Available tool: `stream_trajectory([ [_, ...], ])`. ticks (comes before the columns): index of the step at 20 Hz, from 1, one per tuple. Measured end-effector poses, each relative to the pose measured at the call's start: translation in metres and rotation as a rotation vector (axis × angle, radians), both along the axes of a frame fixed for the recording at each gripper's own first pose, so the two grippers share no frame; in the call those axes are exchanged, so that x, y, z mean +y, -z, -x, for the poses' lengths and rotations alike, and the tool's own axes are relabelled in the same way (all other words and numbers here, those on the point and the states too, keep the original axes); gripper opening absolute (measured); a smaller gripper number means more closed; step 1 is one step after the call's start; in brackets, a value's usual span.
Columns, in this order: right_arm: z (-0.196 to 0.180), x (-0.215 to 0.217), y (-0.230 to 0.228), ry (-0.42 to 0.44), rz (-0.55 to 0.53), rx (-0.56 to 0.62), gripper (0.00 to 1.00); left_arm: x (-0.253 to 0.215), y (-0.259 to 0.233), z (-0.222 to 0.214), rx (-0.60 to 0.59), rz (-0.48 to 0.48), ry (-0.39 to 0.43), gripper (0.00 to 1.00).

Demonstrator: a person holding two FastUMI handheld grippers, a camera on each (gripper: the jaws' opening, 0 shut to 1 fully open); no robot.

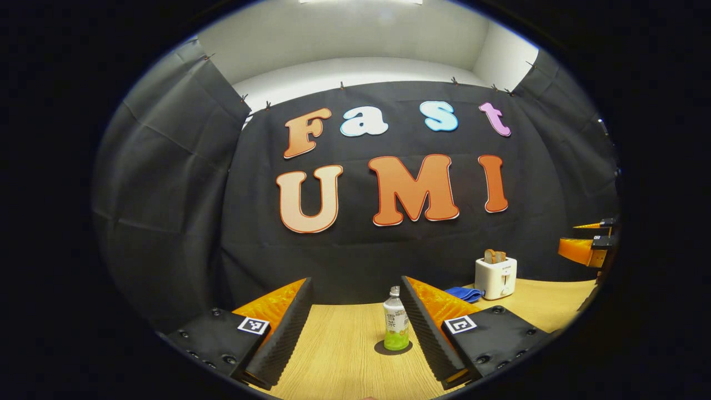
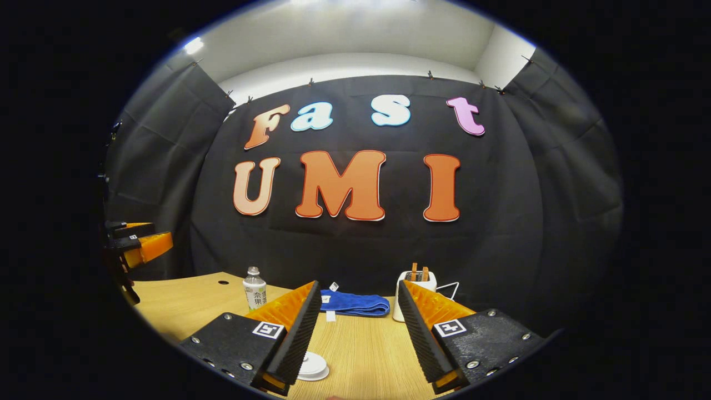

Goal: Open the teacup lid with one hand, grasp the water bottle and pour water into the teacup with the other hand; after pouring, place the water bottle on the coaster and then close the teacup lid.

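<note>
Left gripper view: both hand-held grippers (image 1: 355, 316) (image 2: 358, 322) gape wide, empty, water bottle (image 1: 395, 326) untouched.

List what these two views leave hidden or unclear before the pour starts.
- Teacup lid, right gripper view: partly hidden behind the right gripper's finger; the cup below cannot be made out.
- Water bottle, left gripper view: stands on a dark round patch, coaster or shadow, cannot tell; its fill level is unclear.
- Toaster, right gripper view: lower part covered by the finger.
- Blue cloth, left gripper view: mostly hidden behind the left gripper's finger.
</note>
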State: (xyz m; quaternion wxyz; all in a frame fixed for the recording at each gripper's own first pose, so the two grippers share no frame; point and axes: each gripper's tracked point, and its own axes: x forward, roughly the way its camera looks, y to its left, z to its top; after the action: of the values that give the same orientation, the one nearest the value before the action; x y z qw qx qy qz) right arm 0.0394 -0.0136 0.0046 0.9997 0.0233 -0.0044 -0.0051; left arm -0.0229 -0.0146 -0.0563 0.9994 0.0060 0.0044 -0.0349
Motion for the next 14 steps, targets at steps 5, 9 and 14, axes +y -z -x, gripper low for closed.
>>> stream_trajectory([
  [5,0.0012,0.0011,-0.0021,-0.004,0.001,0.000,0.83,0.0012,-0.0016,0.0008,-0.002,-0.010,-0.004,0.98],
  [9,0.0022,0.0002,-0.0067,0.003,0.008,-0.010,0.83,0.0055,-0.0056,0.0030,-0.012,-0.010,-0.010,0.98],
  [14,0.0046,0.0052,-0.0065,-0.004,0.024,-0.010,0.83,0.0051,-0.0056,0.0068,-0.020,-0.008,-0.005,0.98],
])
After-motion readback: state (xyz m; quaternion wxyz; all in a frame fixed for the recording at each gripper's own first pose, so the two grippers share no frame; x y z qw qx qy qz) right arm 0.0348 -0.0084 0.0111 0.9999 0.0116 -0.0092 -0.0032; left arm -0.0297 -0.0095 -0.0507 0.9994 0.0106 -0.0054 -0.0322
